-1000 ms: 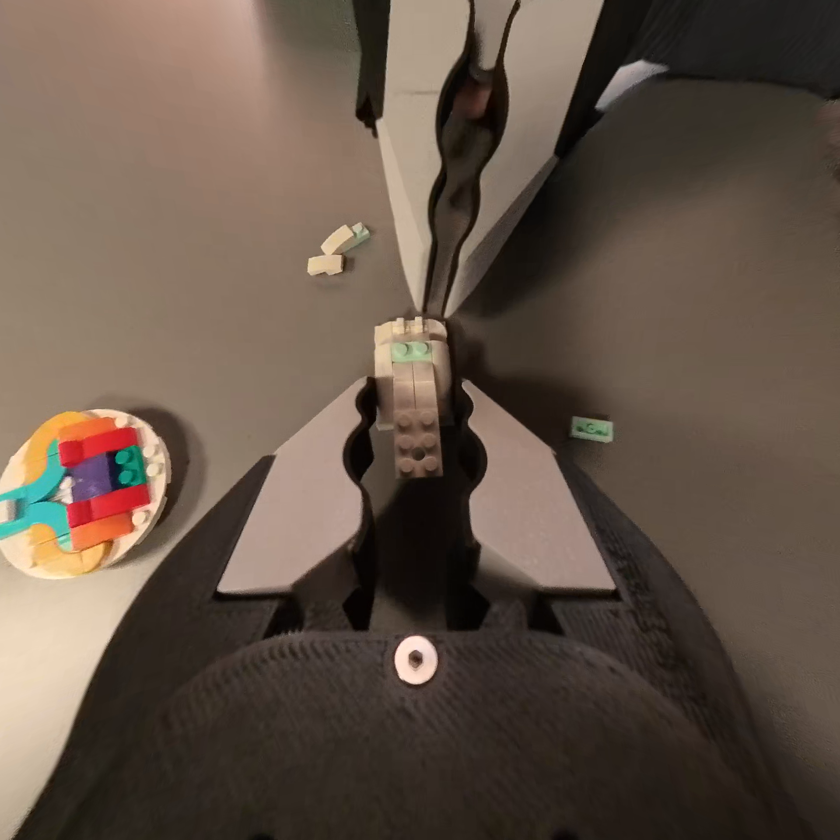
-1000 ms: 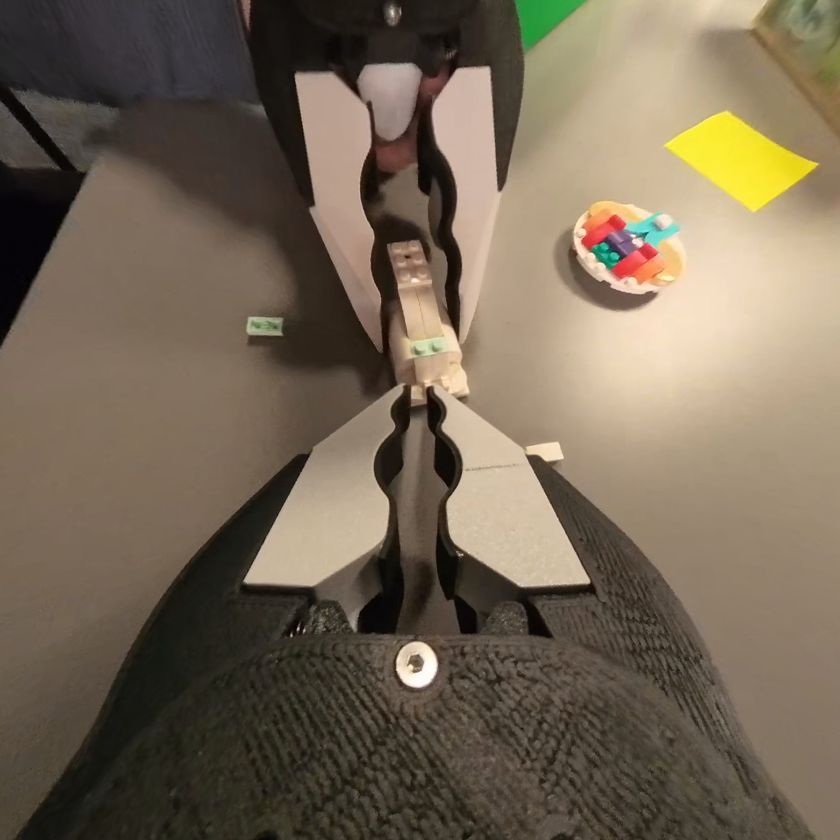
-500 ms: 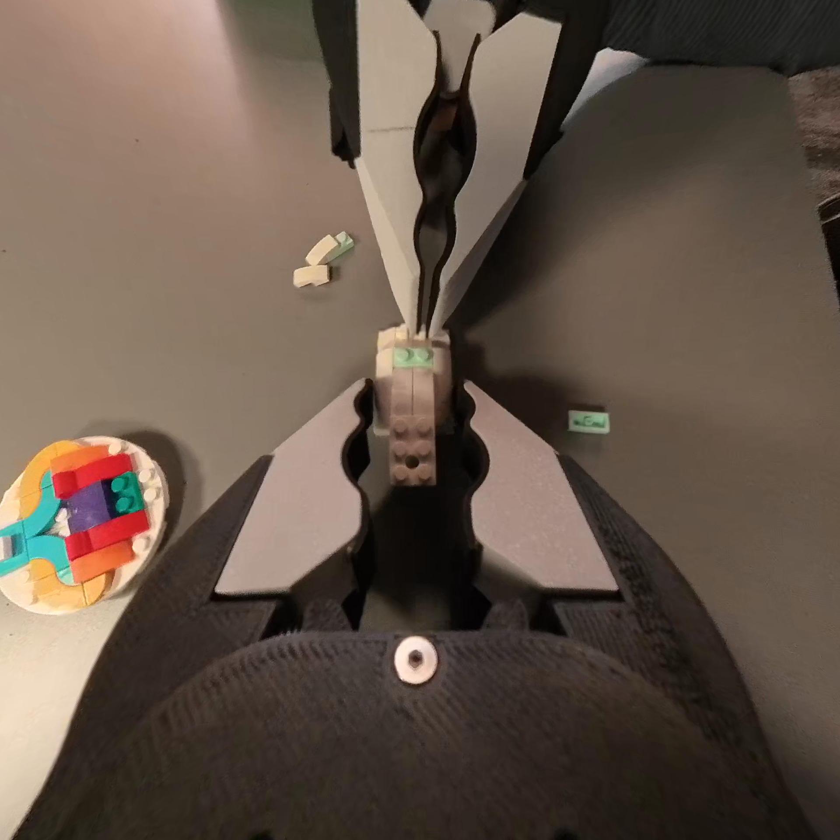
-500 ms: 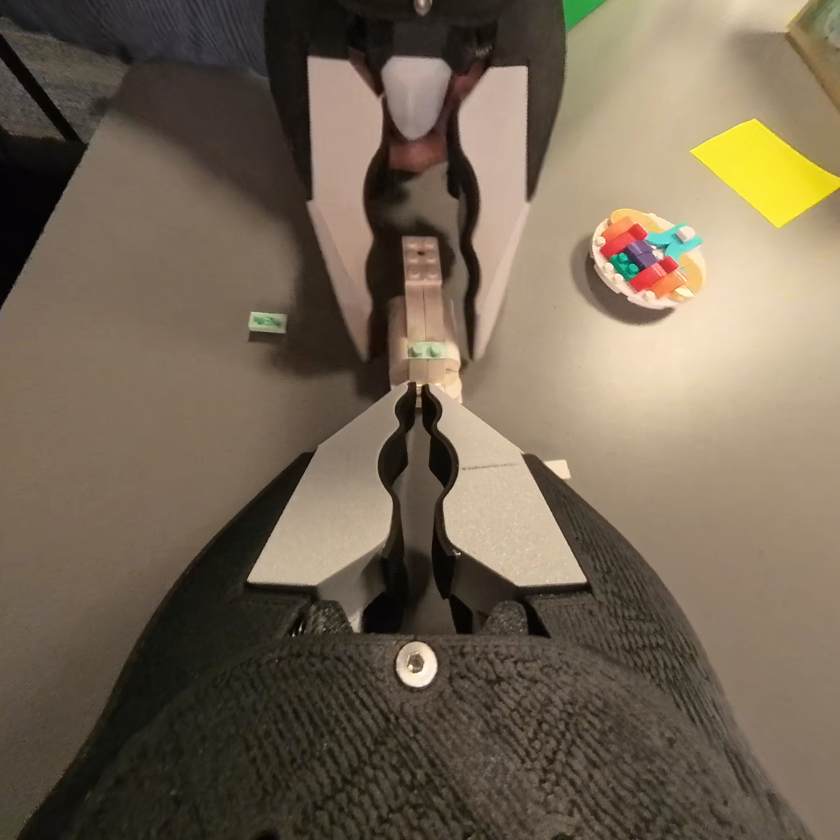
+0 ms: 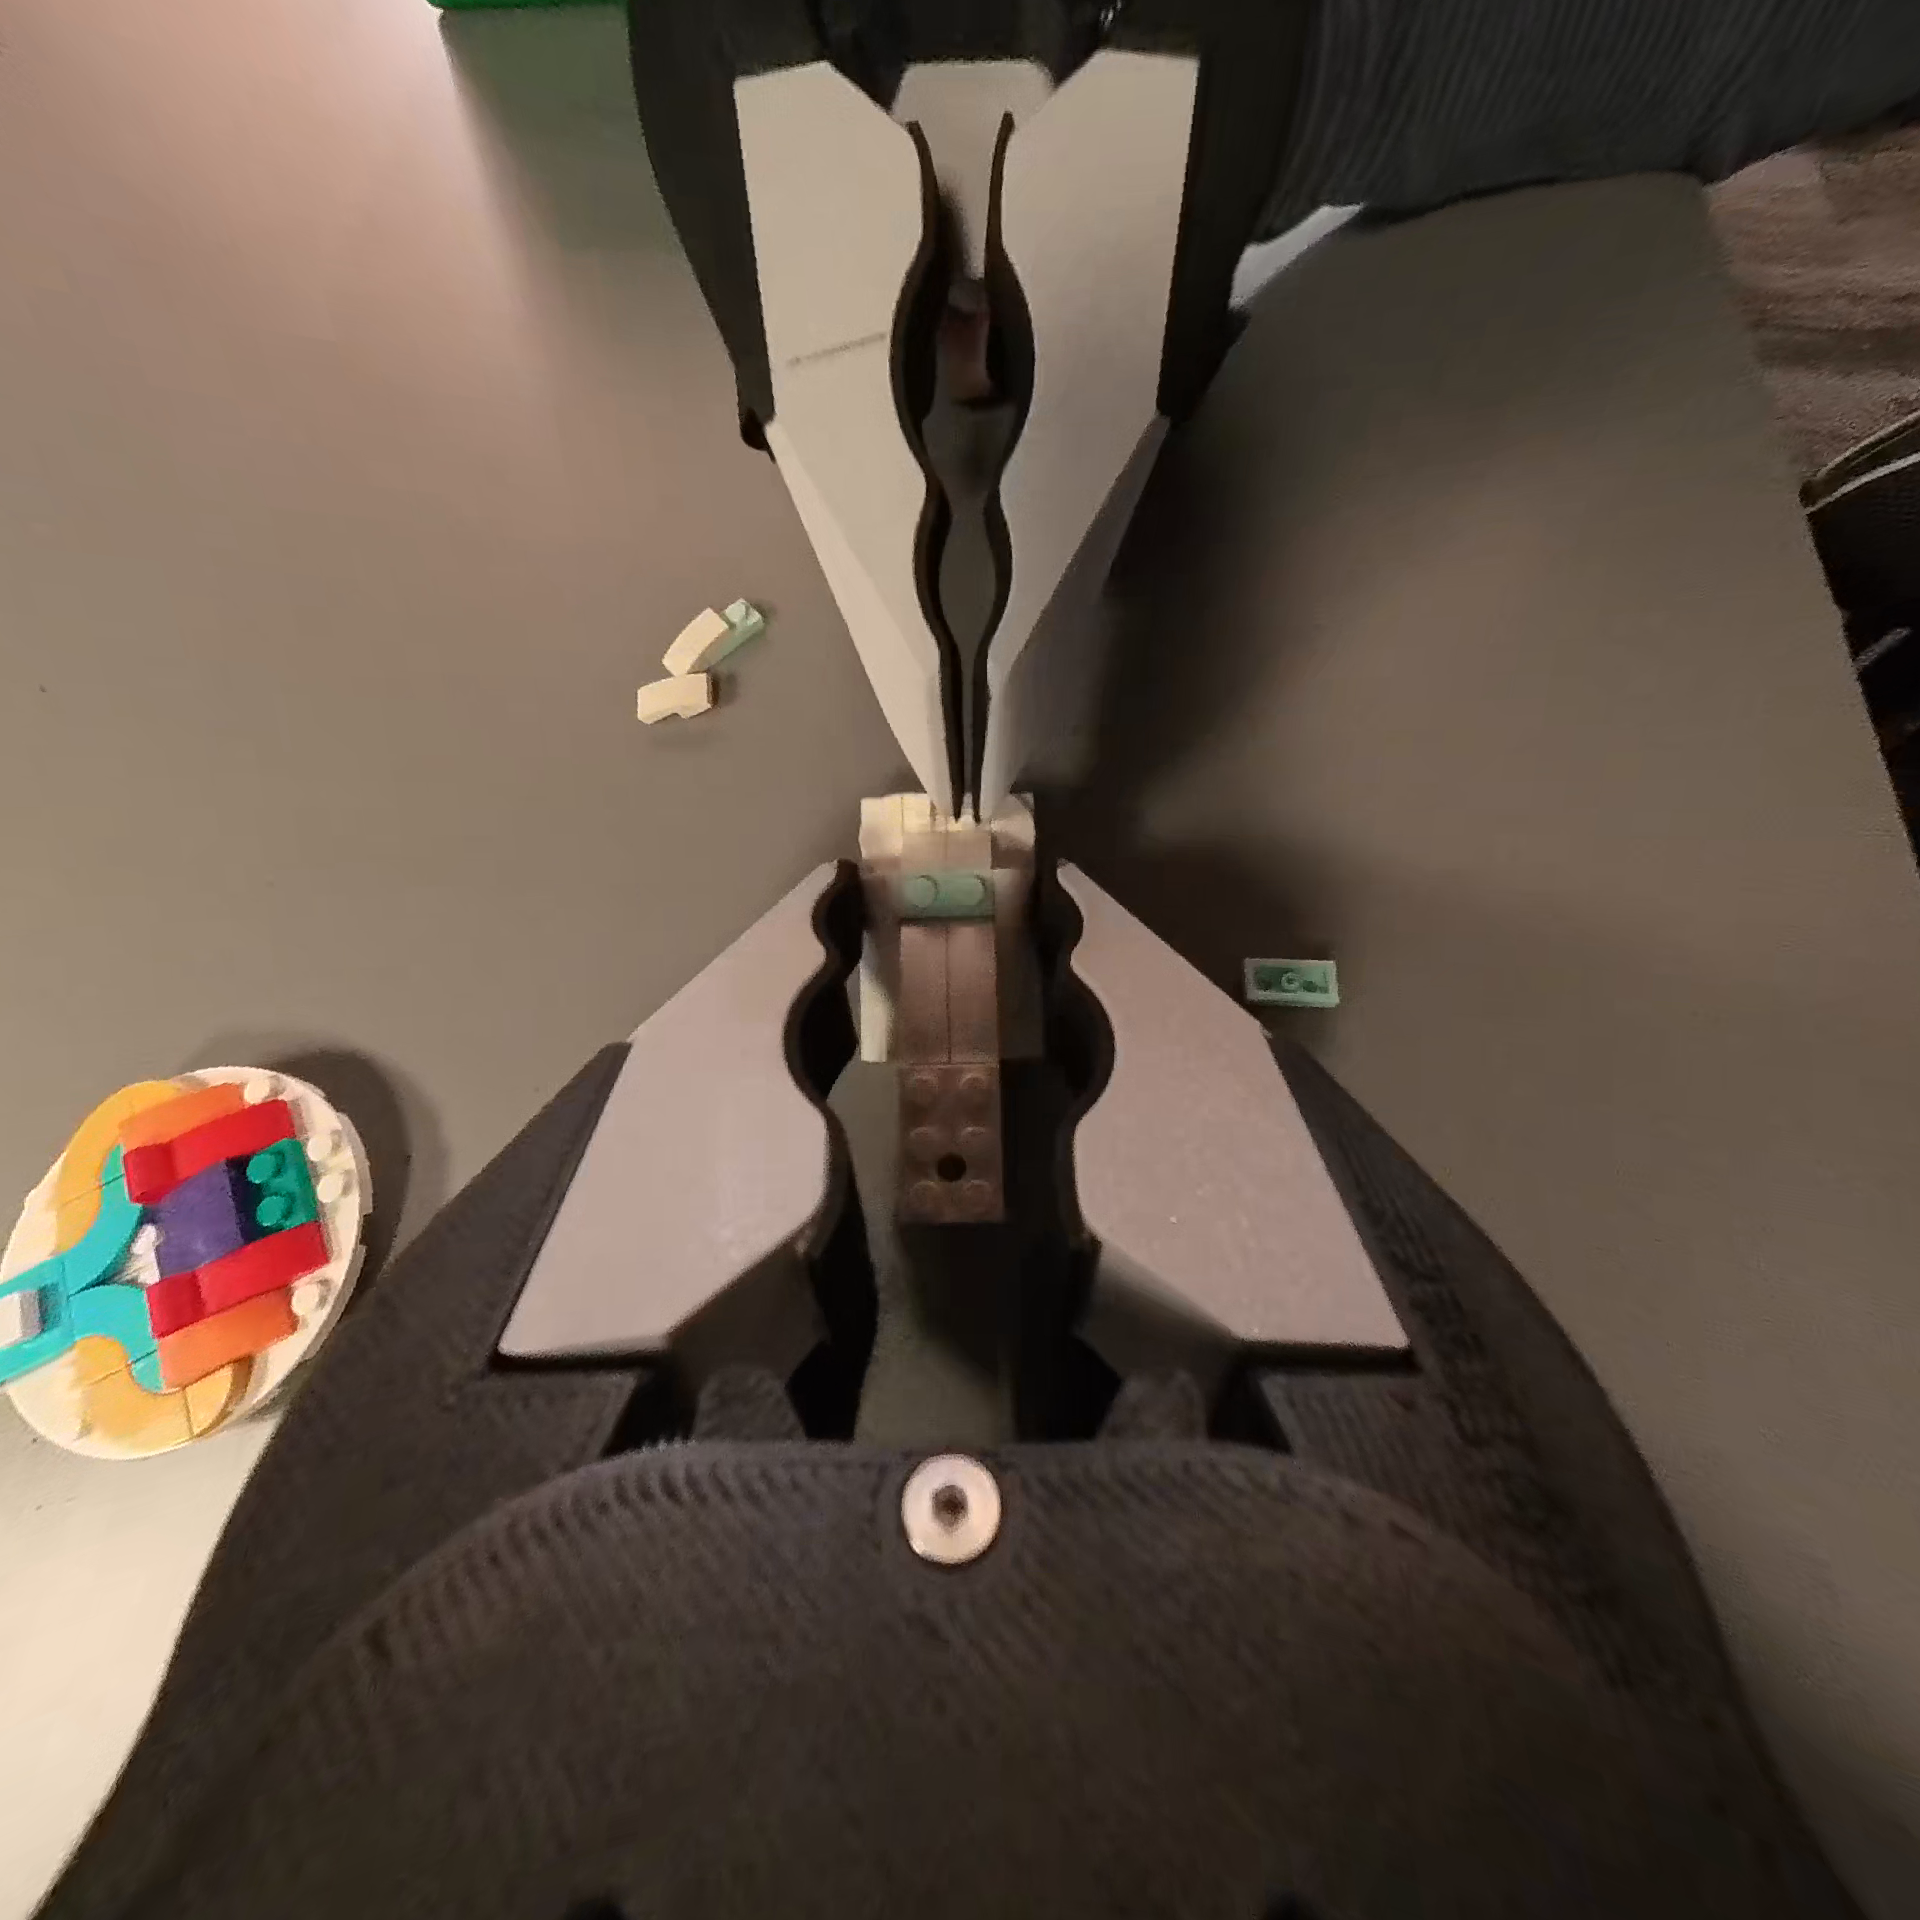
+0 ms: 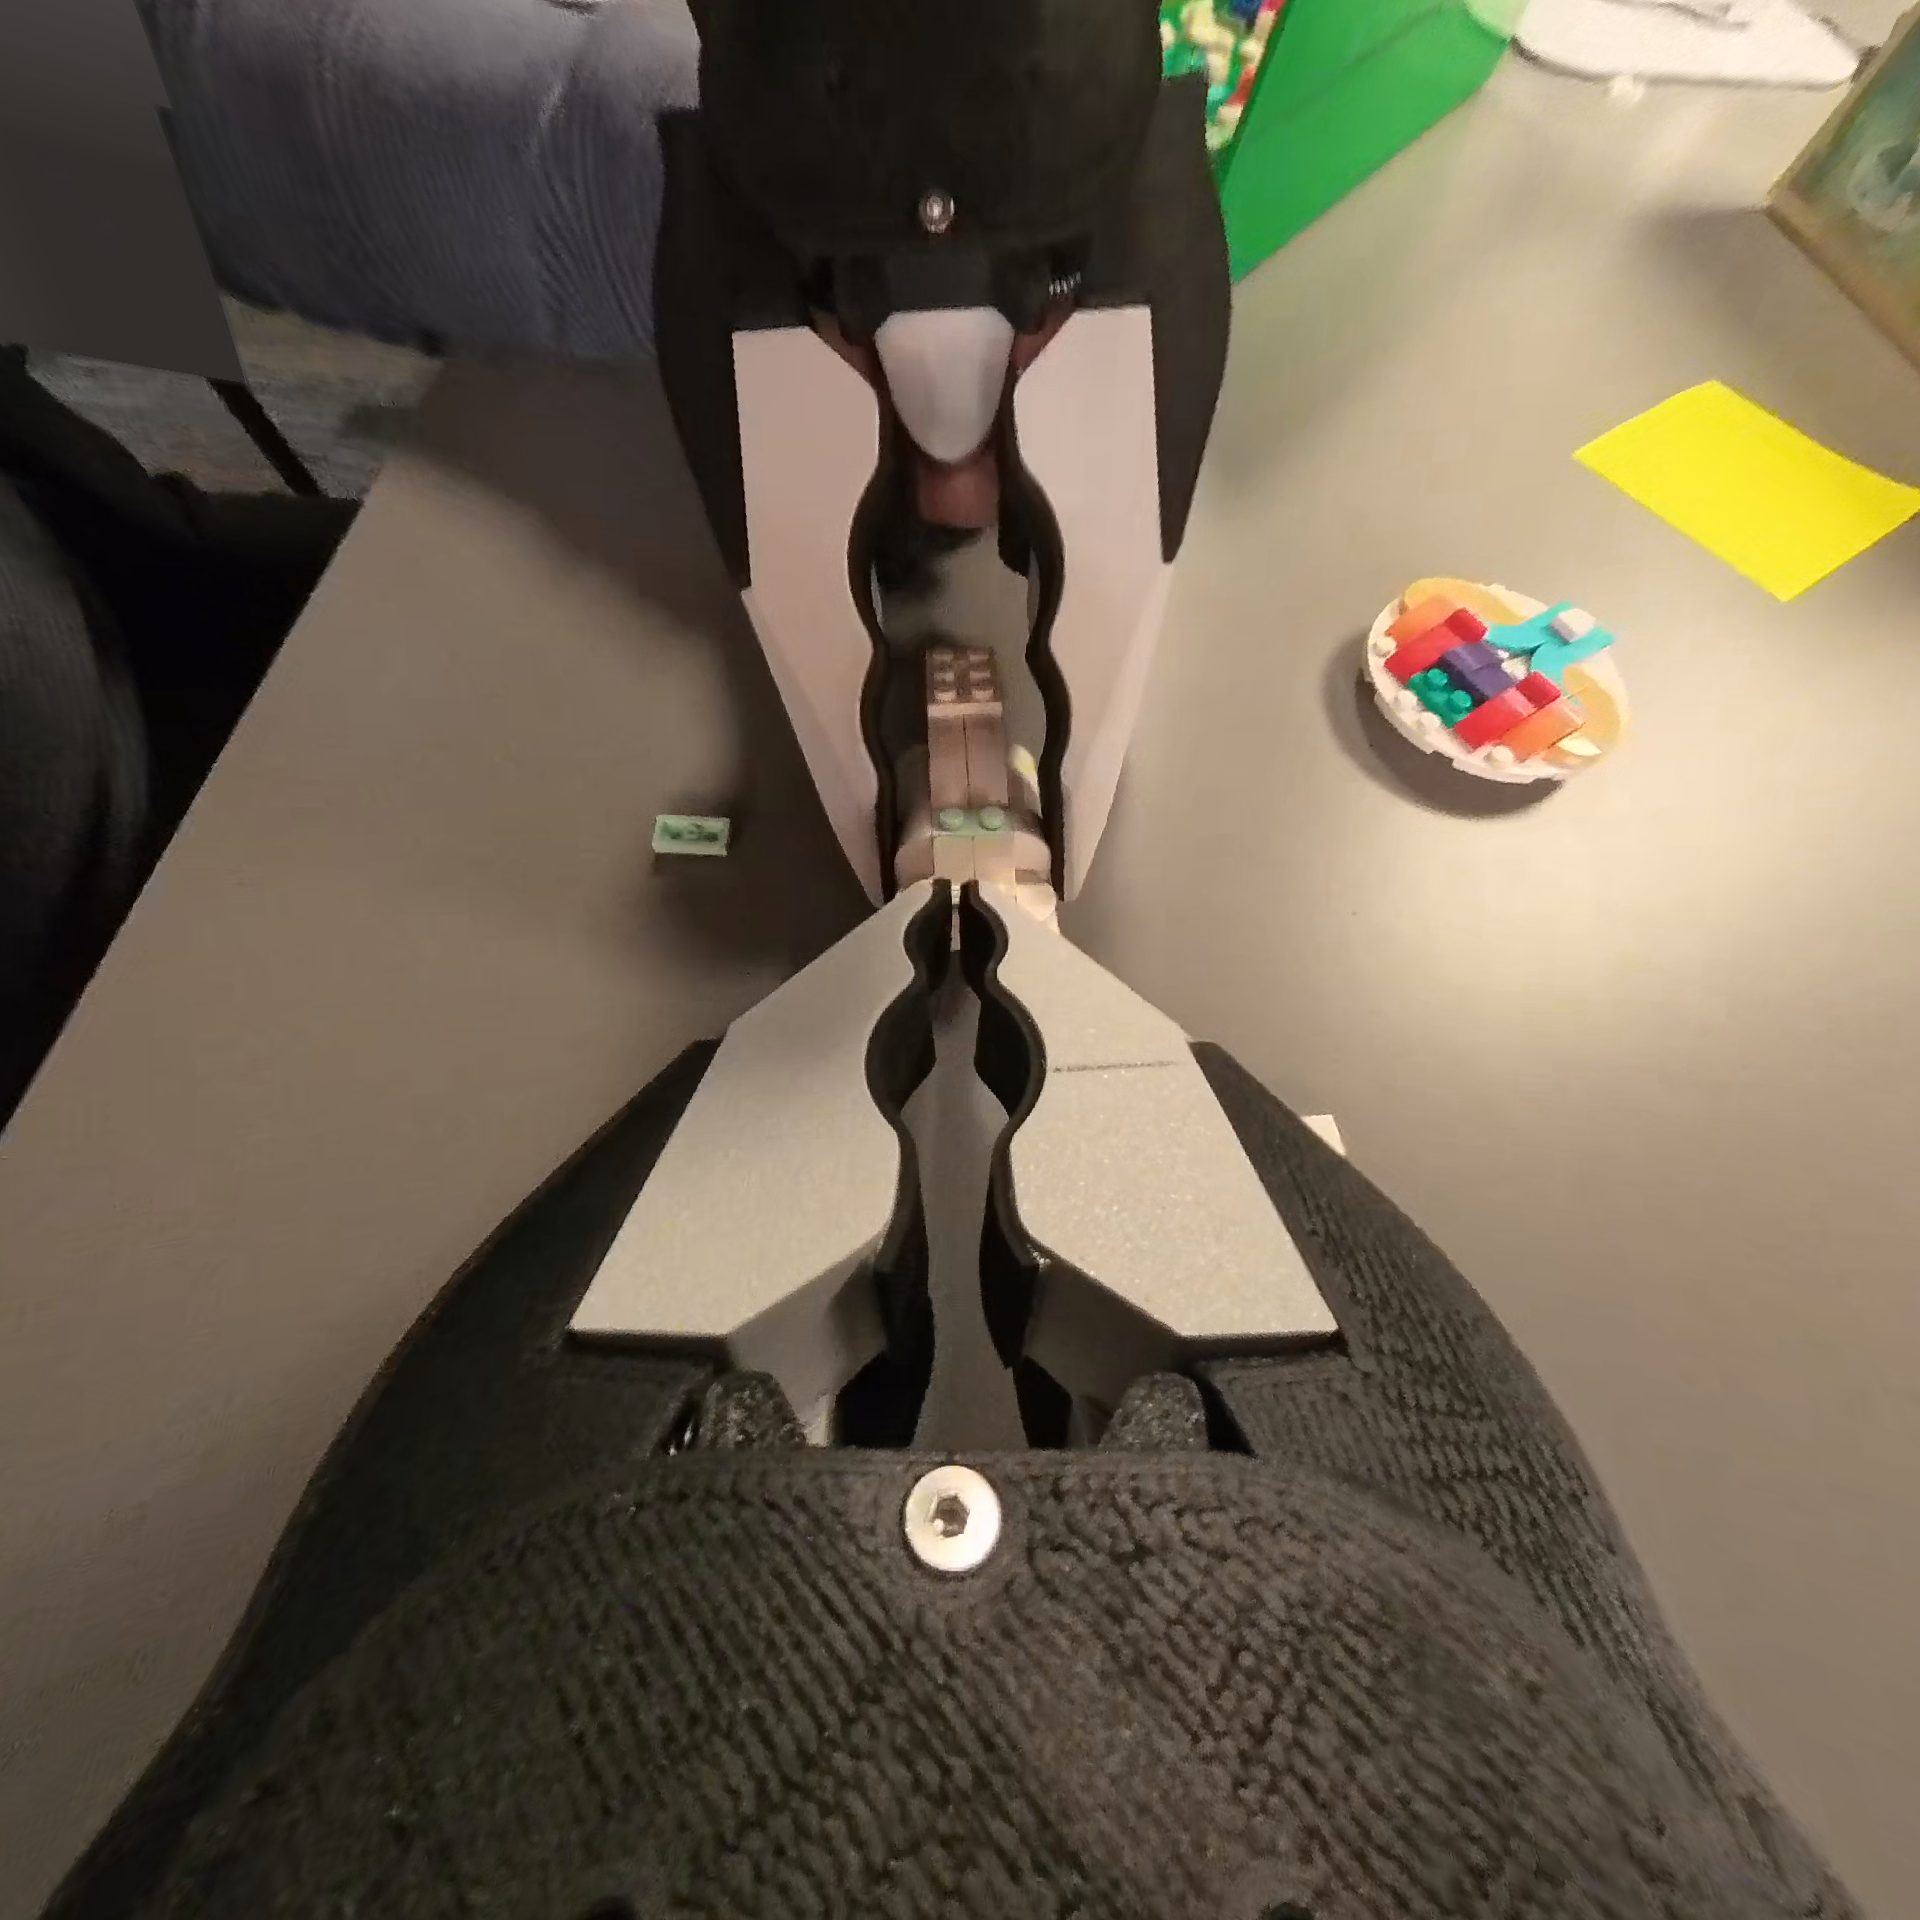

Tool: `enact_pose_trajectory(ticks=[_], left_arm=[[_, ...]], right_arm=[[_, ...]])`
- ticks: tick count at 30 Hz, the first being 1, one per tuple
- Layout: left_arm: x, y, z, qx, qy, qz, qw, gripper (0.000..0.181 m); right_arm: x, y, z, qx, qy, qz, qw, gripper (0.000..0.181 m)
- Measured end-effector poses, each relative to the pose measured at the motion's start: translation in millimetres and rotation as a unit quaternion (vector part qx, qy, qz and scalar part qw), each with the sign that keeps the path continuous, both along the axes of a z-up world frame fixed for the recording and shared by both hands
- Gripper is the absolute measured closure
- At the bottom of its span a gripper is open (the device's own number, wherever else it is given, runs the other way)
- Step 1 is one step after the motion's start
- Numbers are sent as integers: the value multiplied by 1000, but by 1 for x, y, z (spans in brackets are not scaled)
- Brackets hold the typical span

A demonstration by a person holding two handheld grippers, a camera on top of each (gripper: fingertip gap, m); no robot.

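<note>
the left gripper (image 5: 948,914) has its two fingers set apart with a small brick build (image 5: 948,997) between them, and each side of the build looks pressed against the wavy inner face of a finger, so it reads as clamped on the build. the build is a narrow stack of grey and cream bricks with a pale green two-stud plate (image 5: 945,891) across its top near the fingertips; its darker studded end points back toward the left gripper's body, its cream end sticks out just past the tips.

facing it head-on, the right gripper (image 6: 956,896) has its fingers drawn nearly together, only a thin slit between the tips. those tips meet the cream end of the build; whether they pinch a small part of it or merely touch it cannot be told.

everything sits over a grey table (image 5: 312,520). to the right of the left gripper's fingers, close by, lies a loose pale green plate (image 5: 1291,981). ahead and to its left lie two cream pieces (image 5: 691,670), one with a green bit attached. farther left, beside its body, rests a round white plate of coloured bricks (image 5: 187,1262). from the right gripper, a yellow paper sheet (image 6: 1756,499) lies far ahead to its right, beyond the round plate, and a green box (image 6: 1340,125) stands farther still.
</note>
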State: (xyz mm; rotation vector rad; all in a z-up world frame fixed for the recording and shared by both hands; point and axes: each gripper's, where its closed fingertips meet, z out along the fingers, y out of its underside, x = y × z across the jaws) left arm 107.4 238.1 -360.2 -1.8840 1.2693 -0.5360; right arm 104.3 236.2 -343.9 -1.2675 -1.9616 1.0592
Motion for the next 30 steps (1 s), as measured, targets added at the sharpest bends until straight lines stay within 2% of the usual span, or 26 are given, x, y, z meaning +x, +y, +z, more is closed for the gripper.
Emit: enact_pose_trajectory(ticks=[19,20,22,26,28,30], left_arm=[[4,-1,13,26,-44,1,999,147],[4,-1,13,27,-43,2,999,148],[-3,2,-7,5,20,15,1000,150],[-3,2,-6,21,26,16,999,149],[-3,3,-7,7,23,21,999,149],[-4,5,-6,9,22,28,999,149]], right_arm=[[-4,-6,23,-26,74,-2,997,181],[-4,-8,27,-35,85,2,996,181],[-1,-9,76,-145,202,5,969,181],[10,30,45,-24,128,-71,989,181],[9,24,26,-19,73,-55,996,169],[3,11,6,6,24,-32,999,164]])
